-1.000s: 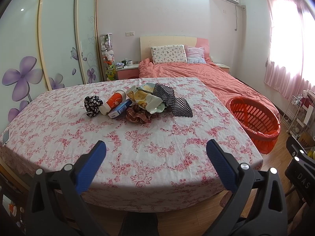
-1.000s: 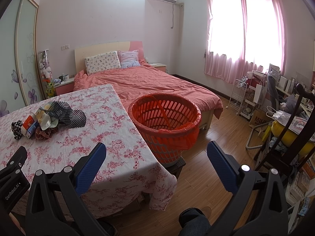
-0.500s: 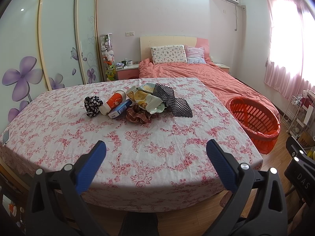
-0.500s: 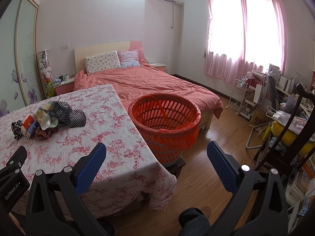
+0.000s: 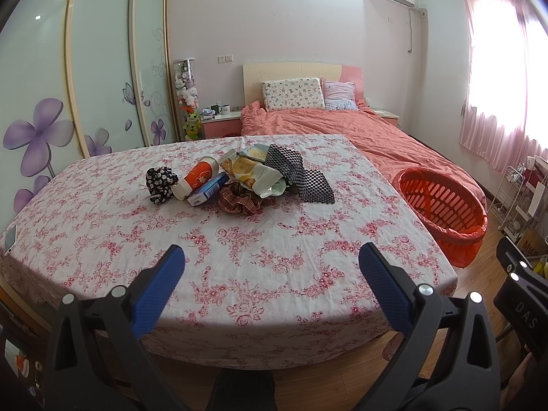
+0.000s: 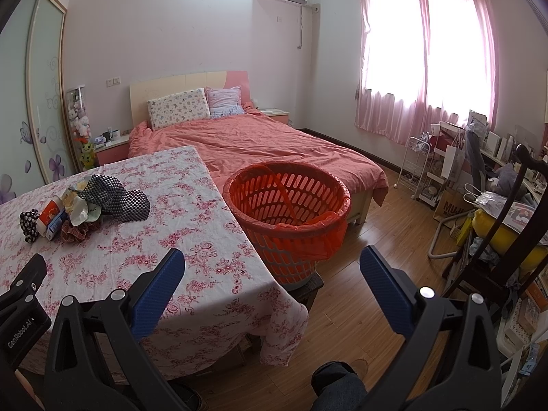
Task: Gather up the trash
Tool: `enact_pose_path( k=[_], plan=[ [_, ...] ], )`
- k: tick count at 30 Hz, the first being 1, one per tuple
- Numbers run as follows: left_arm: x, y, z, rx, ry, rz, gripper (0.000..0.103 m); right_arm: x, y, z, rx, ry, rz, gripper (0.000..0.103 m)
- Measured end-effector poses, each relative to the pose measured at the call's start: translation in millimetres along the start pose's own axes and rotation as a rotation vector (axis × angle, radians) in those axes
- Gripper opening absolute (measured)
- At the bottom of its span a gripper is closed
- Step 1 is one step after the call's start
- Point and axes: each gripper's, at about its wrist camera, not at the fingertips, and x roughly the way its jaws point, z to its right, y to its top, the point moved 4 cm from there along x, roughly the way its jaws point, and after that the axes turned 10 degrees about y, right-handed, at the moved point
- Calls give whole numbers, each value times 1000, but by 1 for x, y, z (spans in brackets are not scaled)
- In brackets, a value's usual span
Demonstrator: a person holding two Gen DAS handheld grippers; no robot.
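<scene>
A pile of items lies on the floral tablecloth: an orange bottle, a blue box, snack wrappers, a black checkered cloth, a plaid scrunchie and a black floral scrunchie. The pile also shows in the right wrist view. An orange basket with an orange liner stands right of the table. My left gripper is open and empty over the table's near edge. My right gripper is open and empty, short of the basket.
A bed with a salmon cover stands behind the table and basket. A wardrobe lines the left wall. A wire rack, cluttered desk and dark chair stand on the right. A phone lies at the table's left edge.
</scene>
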Motion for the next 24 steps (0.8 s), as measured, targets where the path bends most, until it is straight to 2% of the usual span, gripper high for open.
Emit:
enact_pose_path(
  k=[6, 10, 16, 19, 24],
  plan=[
    [13, 1, -9, -18, 6, -24, 99, 13, -2, -7, -24, 23, -14, 101],
    [38, 0, -23, -44, 46, -56, 99, 28, 1, -19, -32, 57, -35, 101],
    [87, 9, -68, -96, 125, -115, 99, 52, 9, -42, -65, 99, -58, 101],
    [114, 16, -96, -118, 176, -132, 99, 68, 15, -61, -86, 166, -61, 101],
    [158, 38, -139, -141, 253, -110, 99, 98, 28, -91, -112, 257, -85, 100]
  ],
)
